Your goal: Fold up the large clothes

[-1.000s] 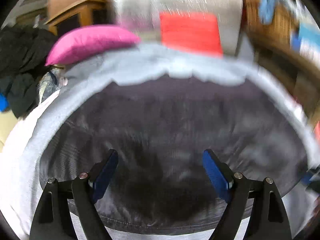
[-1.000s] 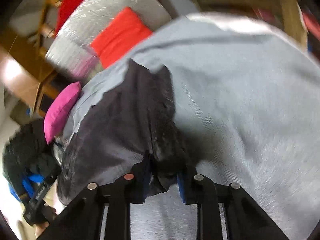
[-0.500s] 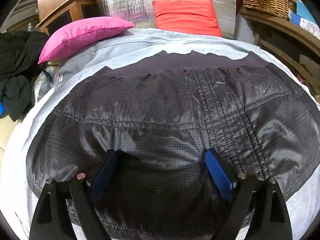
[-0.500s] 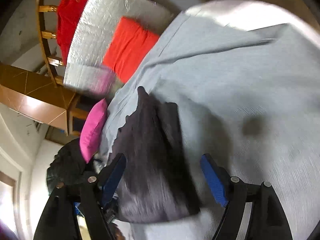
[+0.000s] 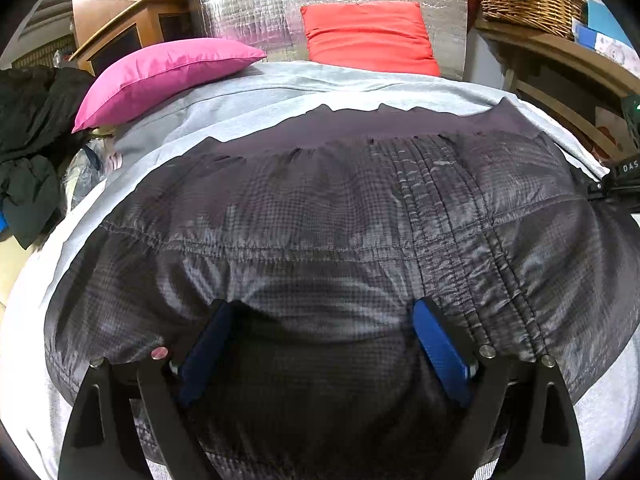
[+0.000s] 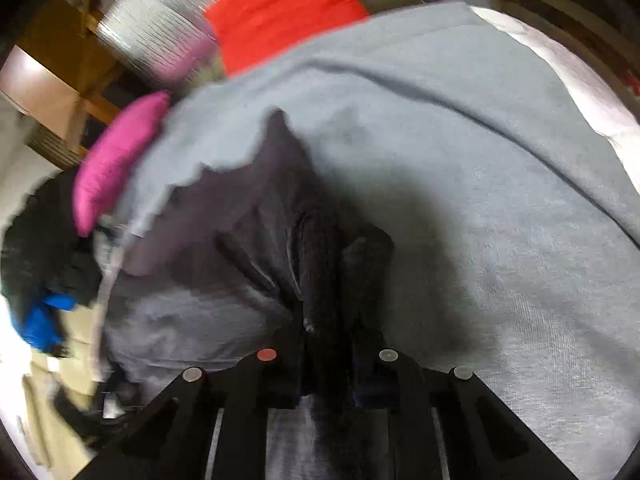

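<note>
Dark jacket (image 5: pixel 340 216) spread on grey sheet (image 6: pixel 480 160). Left tongs (image 5: pixel 320 344) spread wide over it; right tongs (image 6: pixel 326 344), just closing, pinch a jacket fold. Pink pillow (image 5: pixel 160 76) at ten o'clock.

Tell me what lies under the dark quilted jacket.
The dark quilted jacket lies spread on a light grey bed sheet, which shows around its edges. Whatever is directly beneath its middle is covered and cannot be seen.

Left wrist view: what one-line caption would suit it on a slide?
Open left claw poised over a dark quilted jacket spread on a grey sheet, pink and red pillows behind.
</note>
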`<move>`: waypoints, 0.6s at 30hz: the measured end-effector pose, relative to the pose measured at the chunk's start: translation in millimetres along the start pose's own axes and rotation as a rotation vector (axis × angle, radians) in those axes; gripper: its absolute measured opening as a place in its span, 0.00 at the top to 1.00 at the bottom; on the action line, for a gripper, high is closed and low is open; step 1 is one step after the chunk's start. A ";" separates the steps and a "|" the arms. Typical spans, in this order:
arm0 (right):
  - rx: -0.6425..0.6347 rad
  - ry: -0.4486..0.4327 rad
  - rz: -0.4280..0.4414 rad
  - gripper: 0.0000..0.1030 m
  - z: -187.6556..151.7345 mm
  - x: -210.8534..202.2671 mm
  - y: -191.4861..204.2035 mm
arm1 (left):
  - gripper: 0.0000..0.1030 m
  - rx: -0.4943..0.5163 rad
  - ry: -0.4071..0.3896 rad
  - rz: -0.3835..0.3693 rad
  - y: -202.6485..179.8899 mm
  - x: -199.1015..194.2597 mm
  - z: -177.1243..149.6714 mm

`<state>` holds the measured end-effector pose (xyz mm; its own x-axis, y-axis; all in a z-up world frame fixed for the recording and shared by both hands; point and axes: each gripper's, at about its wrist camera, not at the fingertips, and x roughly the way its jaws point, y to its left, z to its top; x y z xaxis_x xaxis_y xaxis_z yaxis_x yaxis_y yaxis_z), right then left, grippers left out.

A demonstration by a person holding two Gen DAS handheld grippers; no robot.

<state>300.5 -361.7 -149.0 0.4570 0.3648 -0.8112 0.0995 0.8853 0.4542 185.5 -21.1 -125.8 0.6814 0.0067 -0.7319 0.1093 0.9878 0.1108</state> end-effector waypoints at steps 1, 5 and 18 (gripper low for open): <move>0.014 -0.014 -0.016 0.76 -1.2 -0.6 1.4 | 0.09 0.004 0.007 0.002 -0.4 0.0 1.2; 0.063 -0.086 -0.104 0.52 -9.3 -33.0 12.6 | 0.10 0.008 0.056 -0.030 7.8 -7.3 13.7; -0.185 -0.172 0.080 0.28 -109.6 -74.5 155.7 | 0.10 -0.497 -0.033 -0.189 181.4 -93.4 -36.9</move>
<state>185.0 -219.5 -58.2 0.6018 0.3956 -0.6938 -0.0989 0.8989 0.4267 115.0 163.2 -62.2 0.7064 -0.1751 -0.6858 -0.1185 0.9260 -0.3585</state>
